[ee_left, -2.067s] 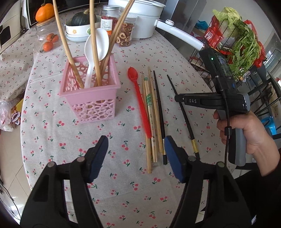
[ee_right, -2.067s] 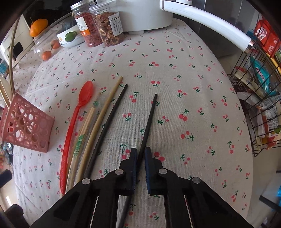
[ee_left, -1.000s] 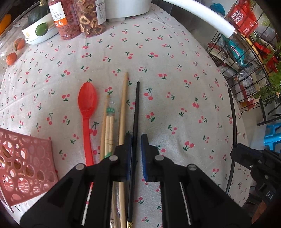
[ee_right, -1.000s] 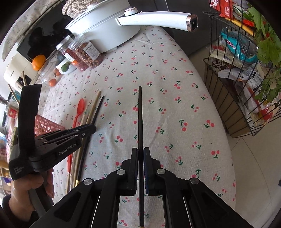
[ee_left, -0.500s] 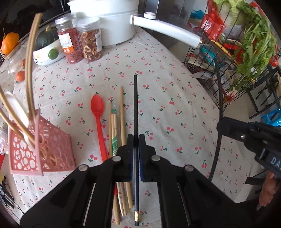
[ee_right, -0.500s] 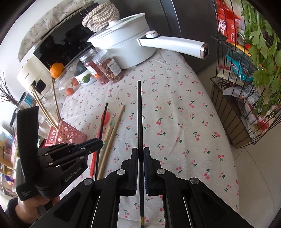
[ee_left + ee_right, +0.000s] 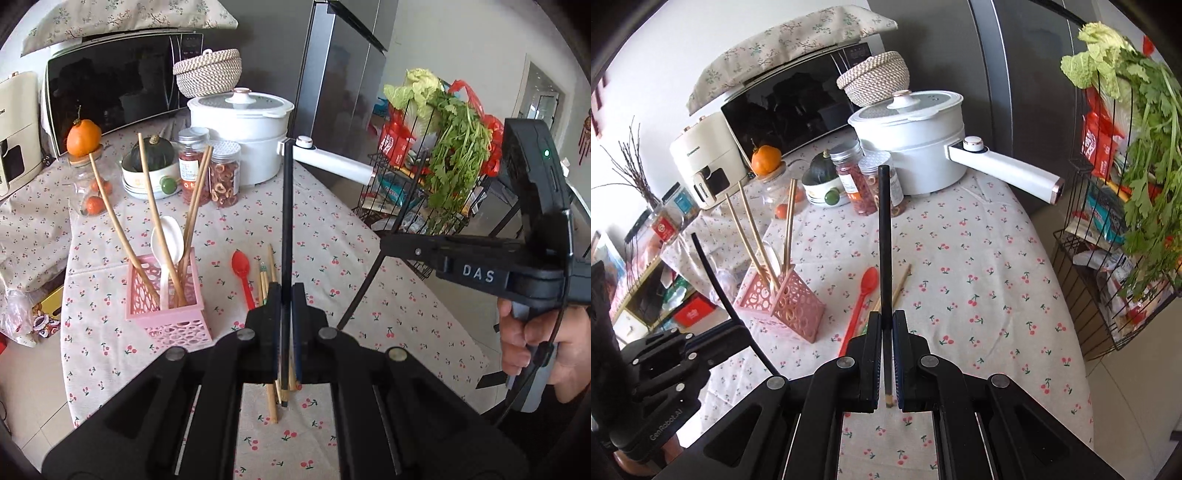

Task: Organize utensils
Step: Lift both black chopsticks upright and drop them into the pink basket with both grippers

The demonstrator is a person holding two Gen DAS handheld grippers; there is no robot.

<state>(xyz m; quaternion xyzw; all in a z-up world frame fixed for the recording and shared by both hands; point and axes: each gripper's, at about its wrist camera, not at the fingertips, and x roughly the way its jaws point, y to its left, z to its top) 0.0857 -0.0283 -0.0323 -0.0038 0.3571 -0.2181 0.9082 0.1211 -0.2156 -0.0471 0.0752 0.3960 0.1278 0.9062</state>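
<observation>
Each hand's clamp has one chopstick pinched near its end: left gripper (image 7: 283, 295) on a black chopstick (image 7: 285, 229); right gripper (image 7: 885, 325) on its twin (image 7: 884, 236); both seemingly lifted clear for the pink basket (image 7: 166, 314).

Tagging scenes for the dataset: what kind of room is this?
Most likely a home kitchen or dining corner: a microwave and a white pot at the back of a cloth-covered table, with a wire rack of vegetables beside it.

Cherry-print table (image 7: 369, 306) with pink basket (image 7: 166, 317), red spoon (image 7: 242, 271), wooden chopsticks (image 7: 271, 400), pot (image 7: 240, 136), jars (image 7: 223, 173).
</observation>
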